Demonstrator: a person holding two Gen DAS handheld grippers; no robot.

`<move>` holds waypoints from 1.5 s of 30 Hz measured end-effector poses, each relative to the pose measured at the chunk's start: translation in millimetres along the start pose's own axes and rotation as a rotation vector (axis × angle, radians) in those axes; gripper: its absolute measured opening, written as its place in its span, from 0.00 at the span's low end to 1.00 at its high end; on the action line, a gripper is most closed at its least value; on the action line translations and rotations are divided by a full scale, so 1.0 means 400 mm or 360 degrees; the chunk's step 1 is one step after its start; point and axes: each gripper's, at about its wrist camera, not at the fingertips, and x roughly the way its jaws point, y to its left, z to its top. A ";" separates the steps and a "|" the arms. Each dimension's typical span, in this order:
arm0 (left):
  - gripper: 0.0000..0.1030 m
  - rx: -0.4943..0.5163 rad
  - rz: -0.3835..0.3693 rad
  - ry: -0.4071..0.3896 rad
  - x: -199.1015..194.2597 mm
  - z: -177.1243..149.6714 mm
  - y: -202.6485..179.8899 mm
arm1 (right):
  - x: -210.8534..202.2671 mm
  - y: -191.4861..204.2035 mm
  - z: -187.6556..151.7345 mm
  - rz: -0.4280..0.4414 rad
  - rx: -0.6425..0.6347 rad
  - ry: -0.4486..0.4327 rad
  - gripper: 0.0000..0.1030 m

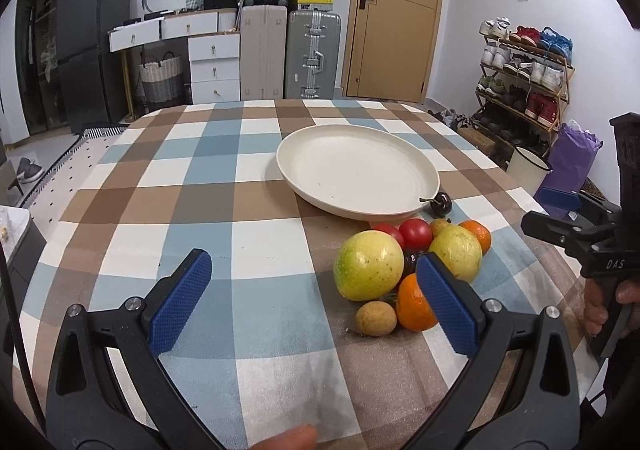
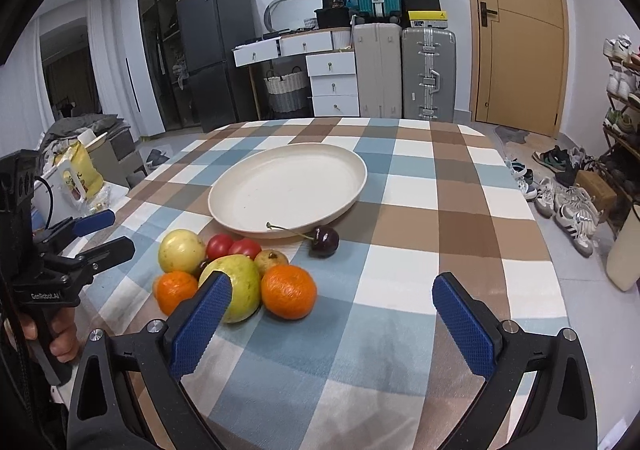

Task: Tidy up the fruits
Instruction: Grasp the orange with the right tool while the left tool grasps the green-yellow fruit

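right tool (image 2: 332, 290): spread wide, holding nothing, low over checked table (image 2: 440, 209) | fruit pile (image 2: 236, 270): ahead-left, large yellow-green fruit (image 2: 236, 286) just past left finger | cherry (image 2: 325, 241): ahead, against plate rim | plate (image 2: 288, 189): beyond pile, bare | left tool (image 2: 96, 234): far left, spread
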 end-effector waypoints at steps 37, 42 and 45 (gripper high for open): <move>0.74 -0.0021 -0.0248 0.0309 0.174 0.023 -0.034 | 0.173 -0.001 -0.005 0.0161 -0.0024 0.0352 0.78; 0.58 -0.0058 -0.0347 0.0331 0.181 0.020 -0.029 | 0.188 -0.014 -0.004 0.0277 0.0041 0.0380 0.66; 0.46 -0.0082 -0.0396 0.0339 0.183 0.019 -0.030 | 0.194 -0.011 0.001 0.0321 0.0046 0.0383 0.56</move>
